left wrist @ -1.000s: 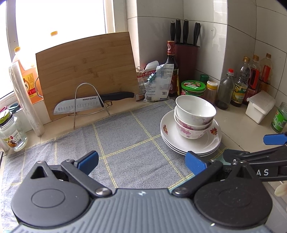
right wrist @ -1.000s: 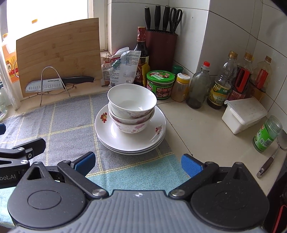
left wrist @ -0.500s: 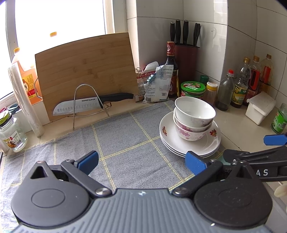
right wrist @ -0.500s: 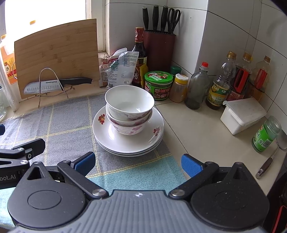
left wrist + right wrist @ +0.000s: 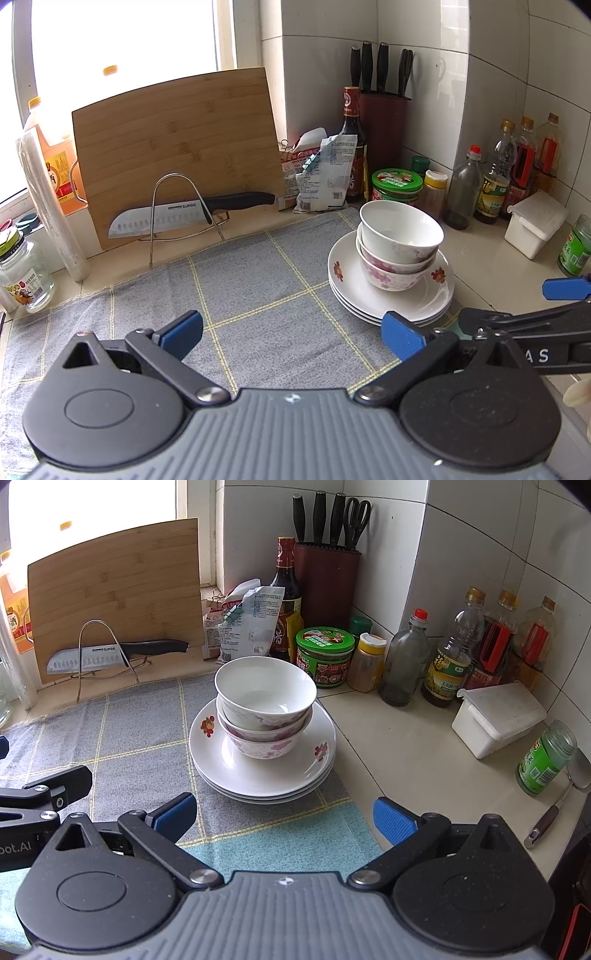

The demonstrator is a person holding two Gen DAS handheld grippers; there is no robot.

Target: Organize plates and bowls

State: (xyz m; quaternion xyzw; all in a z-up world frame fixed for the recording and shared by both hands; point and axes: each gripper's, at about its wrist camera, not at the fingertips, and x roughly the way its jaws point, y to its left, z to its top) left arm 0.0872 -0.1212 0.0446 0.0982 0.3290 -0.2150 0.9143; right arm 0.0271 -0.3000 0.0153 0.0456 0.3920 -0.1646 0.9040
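A stack of white floral plates (image 5: pixel 436 295) (image 5: pixel 236 768) lies on the grey checked cloth (image 5: pixel 258 295) (image 5: pixel 140 731). Nested white bowls (image 5: pixel 400 230) (image 5: pixel 266 694) with pink flowers sit on top of the plates. My left gripper (image 5: pixel 291 334) is open and empty, low over the cloth, left of and nearer than the stack. My right gripper (image 5: pixel 284 814) is open and empty, just in front of the stack. The right gripper's arm shows at the right of the left wrist view (image 5: pixel 535 321).
A bamboo cutting board (image 5: pixel 177 147) and a knife on a wire rack (image 5: pixel 184 218) stand at the back. A knife block (image 5: pixel 325 579), sauce bottles (image 5: pixel 450 657), jars (image 5: pixel 323 657), a white box (image 5: pixel 495 716) and a green jar (image 5: pixel 543 757) line the counter's back and right.
Both grippers have drifted slightly, so the plate and bowl stack sits a little further left in the right wrist view. Both stay open and empty.
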